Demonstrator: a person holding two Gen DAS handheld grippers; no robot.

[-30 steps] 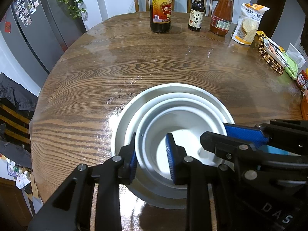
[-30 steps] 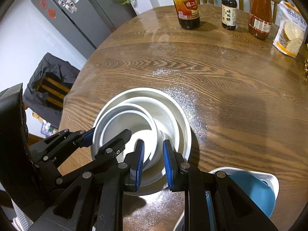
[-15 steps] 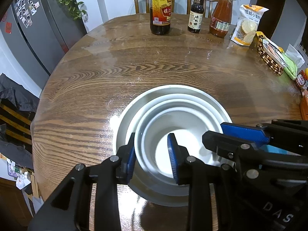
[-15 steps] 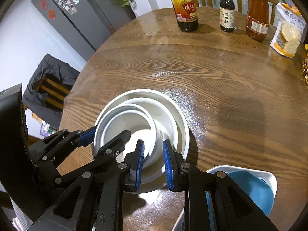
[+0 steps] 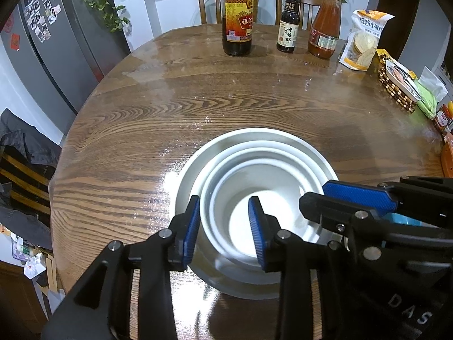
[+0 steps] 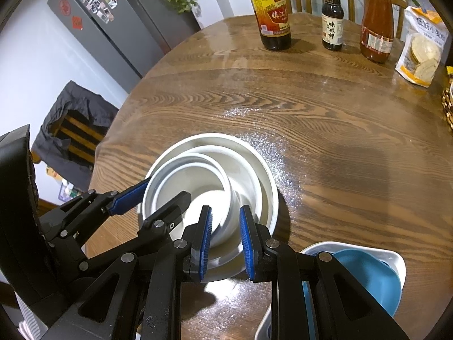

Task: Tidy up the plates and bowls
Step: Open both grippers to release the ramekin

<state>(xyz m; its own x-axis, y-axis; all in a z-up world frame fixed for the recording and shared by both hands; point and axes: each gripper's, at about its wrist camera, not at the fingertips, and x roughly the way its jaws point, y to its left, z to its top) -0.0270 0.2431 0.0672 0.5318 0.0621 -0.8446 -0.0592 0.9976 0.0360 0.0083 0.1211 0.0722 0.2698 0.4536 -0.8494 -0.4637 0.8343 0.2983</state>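
White ceramic fills the near middle of a round wooden table (image 5: 198, 93): a small white bowl (image 5: 254, 198) nested in a larger white bowl (image 5: 308, 153), both on a wide white plate (image 5: 187, 170). The left gripper (image 5: 223, 229) straddles the small bowl's rim at about eight o'clock; its jaws have just been opening, and the pads look clear of the rim, so the bowl appears released into the stack. The right gripper (image 6: 226, 240) hovers at the stack's five o'clock side, jaws narrow and holding nothing. A blue bowl (image 6: 376, 277) sits in a white square dish (image 6: 396, 260) at four o'clock from the stack. Three bottles (image 5: 237, 17) stand at twelve o'clock. The stacking step seems nearly done. Next, probably, the left gripper must lift away without nudging the rim, then someone must reach for the blue bowl.
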